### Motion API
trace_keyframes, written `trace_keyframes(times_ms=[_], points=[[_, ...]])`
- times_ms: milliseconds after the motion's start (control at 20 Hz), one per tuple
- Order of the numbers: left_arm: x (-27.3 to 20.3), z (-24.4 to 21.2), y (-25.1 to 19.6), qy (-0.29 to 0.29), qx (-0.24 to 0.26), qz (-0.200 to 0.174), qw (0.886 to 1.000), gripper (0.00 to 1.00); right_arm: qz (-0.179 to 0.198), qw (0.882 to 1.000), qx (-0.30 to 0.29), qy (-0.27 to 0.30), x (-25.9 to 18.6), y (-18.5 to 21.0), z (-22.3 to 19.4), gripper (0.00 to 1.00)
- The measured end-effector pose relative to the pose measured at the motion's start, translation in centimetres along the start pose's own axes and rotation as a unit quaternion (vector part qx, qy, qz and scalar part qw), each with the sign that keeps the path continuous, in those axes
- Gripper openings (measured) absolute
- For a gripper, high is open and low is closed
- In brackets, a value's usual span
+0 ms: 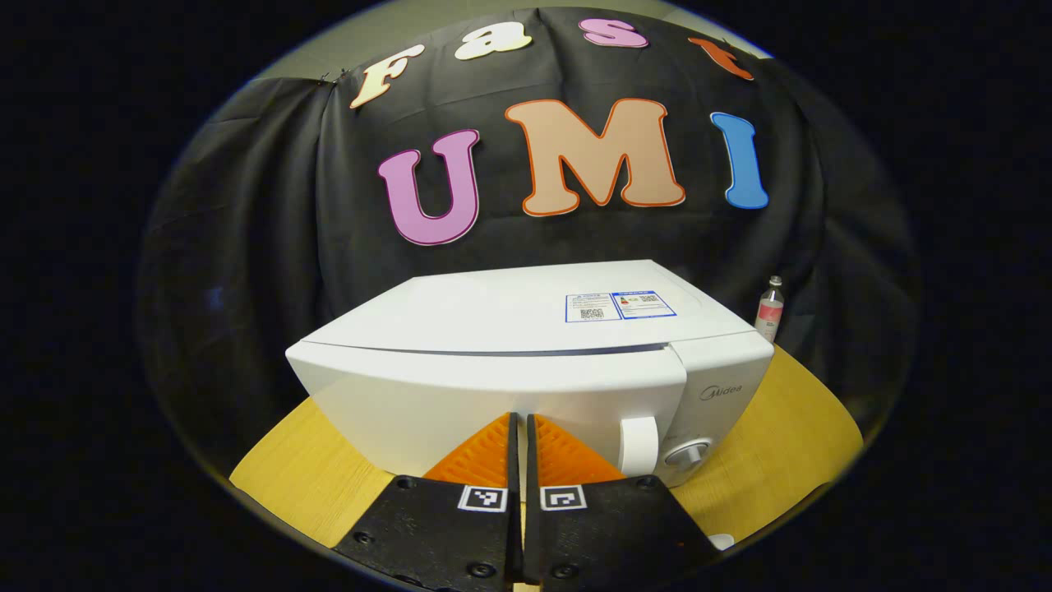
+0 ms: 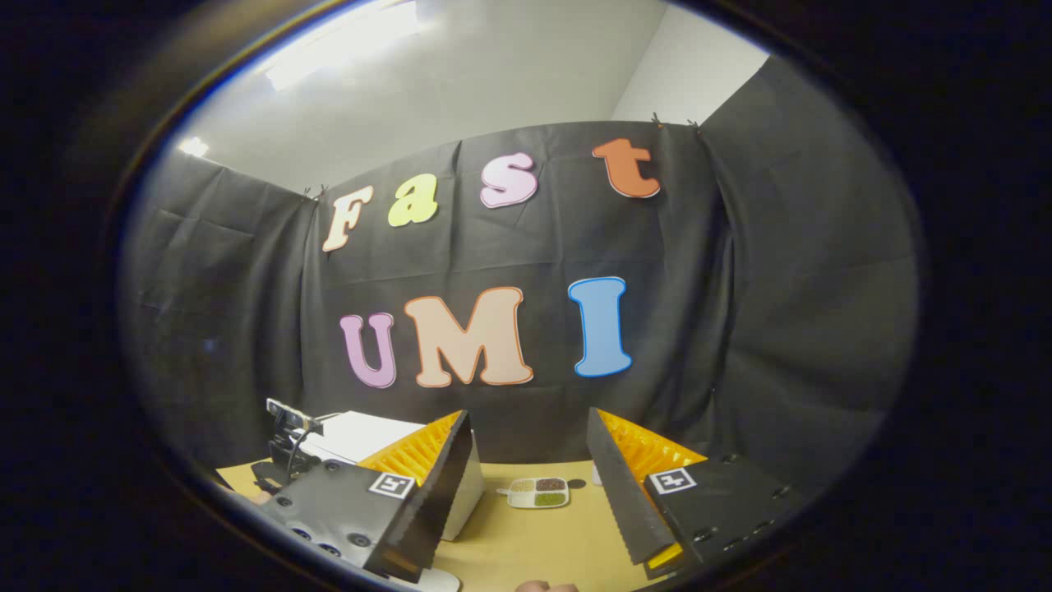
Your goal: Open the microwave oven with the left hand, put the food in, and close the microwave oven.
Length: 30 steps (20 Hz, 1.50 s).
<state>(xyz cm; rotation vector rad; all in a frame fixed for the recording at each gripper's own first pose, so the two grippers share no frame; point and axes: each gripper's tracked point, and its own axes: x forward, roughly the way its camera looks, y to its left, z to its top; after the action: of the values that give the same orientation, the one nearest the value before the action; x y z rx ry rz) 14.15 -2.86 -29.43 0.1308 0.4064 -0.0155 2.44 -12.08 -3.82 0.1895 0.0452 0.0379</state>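
The wooden bench carries the microwave, door closed. Your left gripper faces it, jaws nearly together: spread them, then hook the handle. The right gripper waits wide; food tray lies beyond.

- One white microwave oven is seen.
- One small bottle is seen.
- One food tray is seen.
- Two grippers are counted: left gripper, right gripper.
- One wooden table is seen.
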Motion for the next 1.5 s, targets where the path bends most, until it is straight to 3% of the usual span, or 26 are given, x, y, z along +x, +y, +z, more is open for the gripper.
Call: trace_keyframes(times_ms=[250,550,600,850,1250,1350,1400,1500], points=[[0.2,-0.4,0.0,0.002,-0.012,0.023,1.0,0.0,0.016,1.0,0.01,0.005,0.6,1.4,-0.3,0.82],[0.3,0.0,-1.1,0.0,-0.005,-0.002,1.0,0.0,0.03,0.999,0.005,0.014,0.1,2.4,-0.7,0.82],[-0.1,0.6,-1.5,-0.008,-0.001,-0.014,1.0,0.01,0.031,0.999,0.002,0.013,0.0,2.6,-0.7,0.87],[-2.9,4.2,-1.6,-0.062,0.034,-0.032,0.997,0.0,0.028,1.0,0.002,0.013,-0.1,3.1,-1.0,0.82],[-9.9,12.4,1.3,-0.137,0.004,-0.043,0.99,0.0,0.037,0.999,0.019,0.02,1.7,6.7,-1.7,0.82],[-11.6,14.2,1.8,-0.154,-0.008,-0.064,0.986,0.06,0.038,0.999,0.021,0.022,2.1,7.9,-2.0,0.82],[-12.4,15.1,2.2,-0.164,-0.012,-0.073,0.984,0.19,0.039,0.999,0.023,0.022,2.4,8.4,-2.1,0.82],[-13.5,16.3,3.0,-0.18,-0.007,-0.088,0.98,0.59,0.042,0.999,0.028,0.02,2.8,9.9,-2.2,0.82]])
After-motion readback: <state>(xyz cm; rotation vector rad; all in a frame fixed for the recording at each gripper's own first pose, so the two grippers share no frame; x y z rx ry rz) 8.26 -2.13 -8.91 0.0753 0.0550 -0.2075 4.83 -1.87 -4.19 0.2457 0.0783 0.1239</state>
